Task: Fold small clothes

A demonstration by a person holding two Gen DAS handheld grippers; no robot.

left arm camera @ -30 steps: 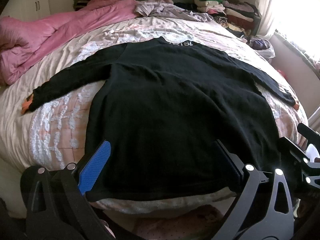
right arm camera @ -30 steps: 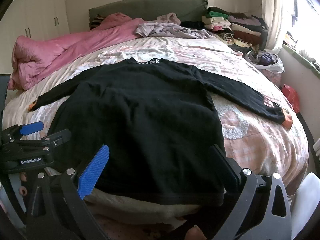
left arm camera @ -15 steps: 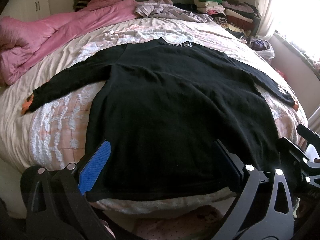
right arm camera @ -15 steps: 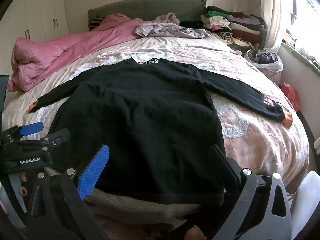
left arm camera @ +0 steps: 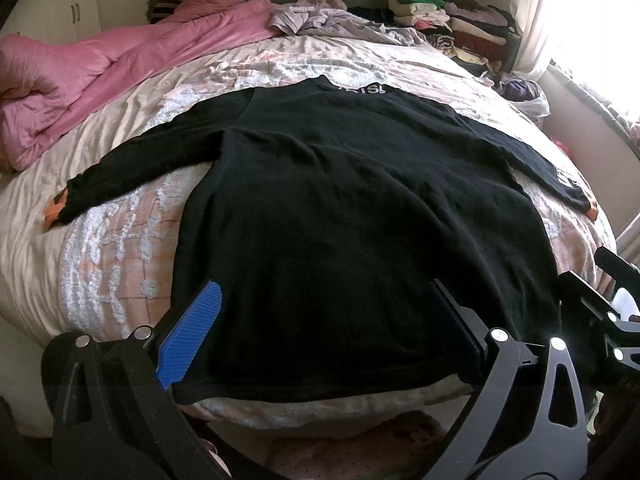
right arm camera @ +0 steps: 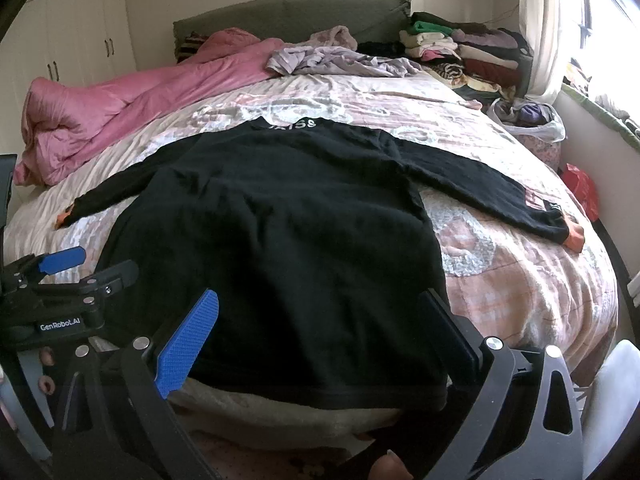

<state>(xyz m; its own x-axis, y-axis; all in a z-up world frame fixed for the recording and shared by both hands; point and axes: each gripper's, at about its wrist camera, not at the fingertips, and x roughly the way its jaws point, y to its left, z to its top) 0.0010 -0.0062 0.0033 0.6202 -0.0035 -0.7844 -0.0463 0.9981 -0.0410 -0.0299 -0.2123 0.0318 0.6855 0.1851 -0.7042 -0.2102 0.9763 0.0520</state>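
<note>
Flat on the pale pink patterned bedspread [left arm camera: 120, 280] lies the black long-sleeved knit top [left arm camera: 340, 220], sleeves spread, its hem just ahead of both pairs of fingers. Left gripper [left arm camera: 324, 320] and right gripper [right arm camera: 320, 316] hover spread wide, holding nothing

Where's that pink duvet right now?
The pink duvet lies bunched along the bed's far left side in both views, running up to the green headboard, beyond the black top's left sleeve.
</note>
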